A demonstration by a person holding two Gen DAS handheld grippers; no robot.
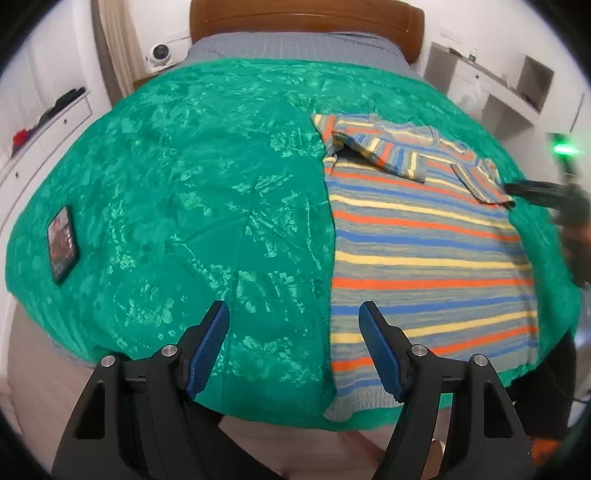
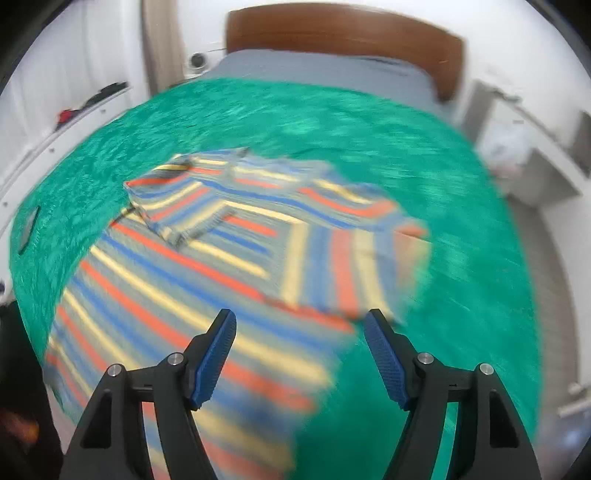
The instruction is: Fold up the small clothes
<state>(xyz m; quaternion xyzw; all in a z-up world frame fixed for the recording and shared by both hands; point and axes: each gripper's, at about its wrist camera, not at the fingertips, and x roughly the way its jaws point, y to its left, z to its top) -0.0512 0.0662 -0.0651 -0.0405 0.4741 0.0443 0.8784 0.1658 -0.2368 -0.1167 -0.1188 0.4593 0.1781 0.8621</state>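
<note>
On the green bedspread (image 1: 177, 206), right of centre, a striped shirt (image 1: 424, 258) is lying flat, long axis running from the foot edge toward the wooden headboard (image 1: 306, 18), collar end pointing at the headboard, both sleeves folded inward. Left gripper (image 1: 293, 345) is hovering by the hem, jaws apart, empty. Right gripper (image 2: 300, 352) is hovering over the shirt's right side, jaws apart, view blurred. A phone (image 1: 62, 243) is lying far left.

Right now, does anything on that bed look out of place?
Yes: a phone lies on the green cover, far left of the striped shirt. It is no clothing. The shirt's folded sleeves look slightly rumpled, nothing worse.
</note>
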